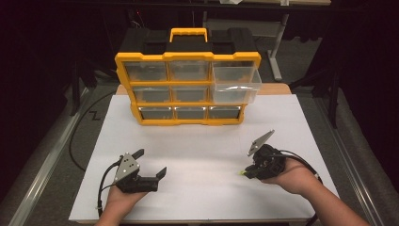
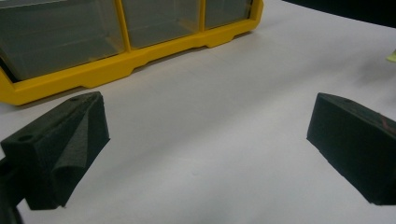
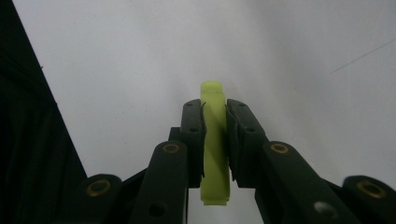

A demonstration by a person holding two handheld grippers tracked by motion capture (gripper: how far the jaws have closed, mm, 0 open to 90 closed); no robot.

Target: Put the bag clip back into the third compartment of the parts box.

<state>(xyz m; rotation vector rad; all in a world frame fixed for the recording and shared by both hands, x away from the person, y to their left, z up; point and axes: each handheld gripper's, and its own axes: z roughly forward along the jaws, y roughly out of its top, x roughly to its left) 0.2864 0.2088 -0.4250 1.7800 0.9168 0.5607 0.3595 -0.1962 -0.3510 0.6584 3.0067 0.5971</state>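
My right claw [image 3: 215, 116] is clenched on a thin yellow-green strip [image 3: 215, 140]. The strip stands on edge between the two pads; its rounded end pokes out past the tips and its squared end shows behind them. From above, my right claw [image 1: 248, 172] points toward the middle of the table, and a speck of the strip [image 1: 241, 173] shows at its tip, just over the white sheet [image 1: 197, 141]. My right hand [image 1: 294, 176] wraps the claw's body from behind, the forearm coming in from the lower right corner, and the grey plate [image 1: 260, 141] tilts up and away from me.

My left claw [image 1: 151, 162] is released, its jaws spread wide with nothing between them. In its own view the two black pads [image 2: 60, 149] stand far apart at the picture's edges, with bare white sheet between. It is low over the sheet near my edge of the table, on the left, well apart from the right claw. My left hand [image 1: 123, 197] cups it from below.

Beyond both claws a yellow organizer [image 1: 187, 87] stands upright at the far end of the sheet, with three rows of clear drawers. The top right drawer [image 1: 235, 84] is pulled out toward me. The strip is well apart from it, on the right half of the sheet, in my right claw.
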